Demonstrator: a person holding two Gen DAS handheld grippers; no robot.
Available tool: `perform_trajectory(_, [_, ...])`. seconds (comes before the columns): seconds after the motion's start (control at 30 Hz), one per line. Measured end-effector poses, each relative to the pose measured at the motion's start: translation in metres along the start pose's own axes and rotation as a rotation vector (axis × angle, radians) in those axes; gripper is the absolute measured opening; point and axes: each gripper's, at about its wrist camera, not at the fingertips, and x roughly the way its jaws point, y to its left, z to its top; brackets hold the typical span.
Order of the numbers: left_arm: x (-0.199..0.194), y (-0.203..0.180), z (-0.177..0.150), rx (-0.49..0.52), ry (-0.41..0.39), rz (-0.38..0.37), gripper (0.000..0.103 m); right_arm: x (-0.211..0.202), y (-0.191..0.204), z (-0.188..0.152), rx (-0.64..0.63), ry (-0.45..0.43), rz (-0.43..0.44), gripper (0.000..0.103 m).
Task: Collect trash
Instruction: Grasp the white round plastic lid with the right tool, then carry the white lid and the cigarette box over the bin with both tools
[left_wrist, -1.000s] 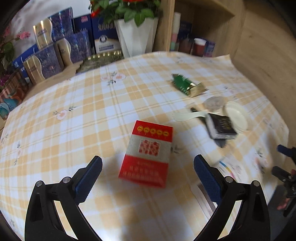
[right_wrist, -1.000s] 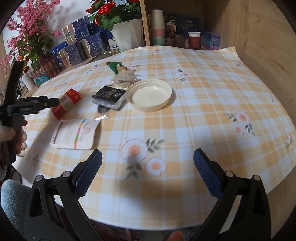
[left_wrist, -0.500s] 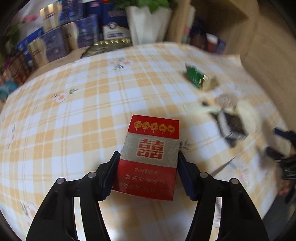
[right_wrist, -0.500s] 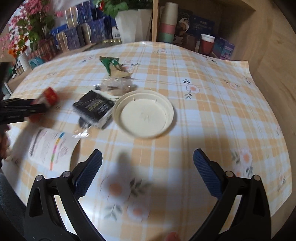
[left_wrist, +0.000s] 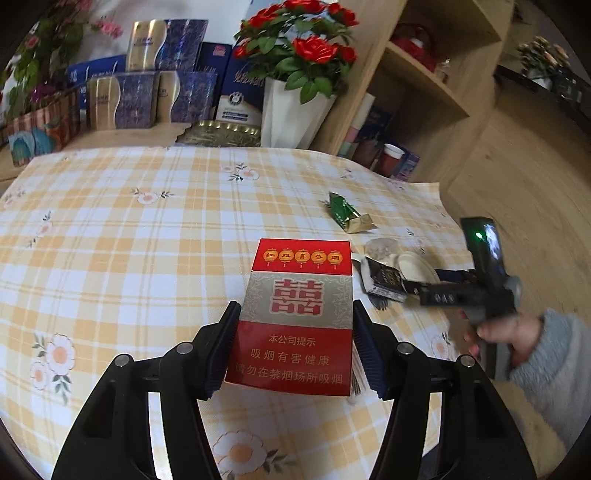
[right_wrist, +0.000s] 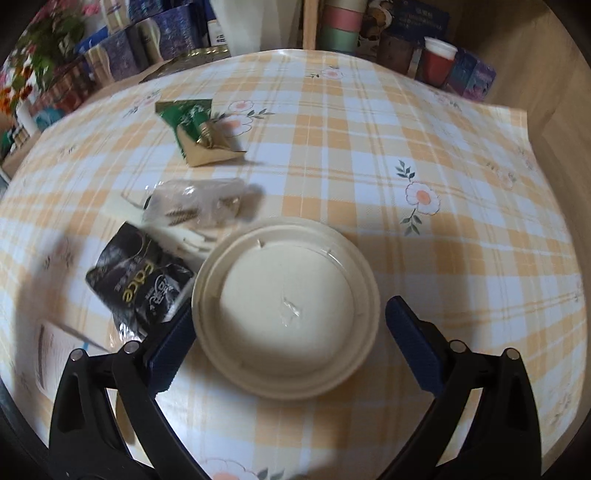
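My left gripper (left_wrist: 291, 350) is shut on a red cigarette pack (left_wrist: 299, 314) and holds it above the checked tablecloth. My right gripper (right_wrist: 291, 343) is open, its fingers on either side of a cream round lid (right_wrist: 286, 306) lying on the table. A black wrapper (right_wrist: 138, 284) lies just left of the lid, touching the left finger. A clear plastic bag (right_wrist: 199, 206) and a green and gold wrapper (right_wrist: 195, 133) lie farther back. In the left wrist view the right gripper (left_wrist: 476, 291) shows at the right, by the black wrapper (left_wrist: 382, 278).
A white paper slip (right_wrist: 55, 347) lies at the left table edge. Blue gift boxes (left_wrist: 147, 96), a white vase of red roses (left_wrist: 291, 110) and a wooden shelf (left_wrist: 424, 81) with cups (right_wrist: 437, 61) stand behind the table. The table's right edge meets a wooden wall.
My left gripper closed on the red pack and lifted it off the table. My right gripper moved forward and down until its open fingers flank the cream lid.
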Motion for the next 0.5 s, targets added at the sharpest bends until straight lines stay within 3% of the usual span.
perform_trajectory(0.13, [-0.012, 0.006, -0.005, -0.005, -0.006, 0.001, 0.058, -0.007, 0.007, -0.002, -0.012, -0.022, -0.014, 0.086])
perform_trajectory(0.37, [-0.033, 0.013, -0.018, -0.027, -0.03, 0.001, 0.057, -0.037, 0.019, -0.024, -0.028, -0.125, -0.047, 0.085])
perform_trajectory(0.5, [-0.053, 0.005, -0.021, -0.005, -0.054, -0.004, 0.057, -0.079, 0.02, -0.039, 0.026, -0.225, 0.031, 0.085])
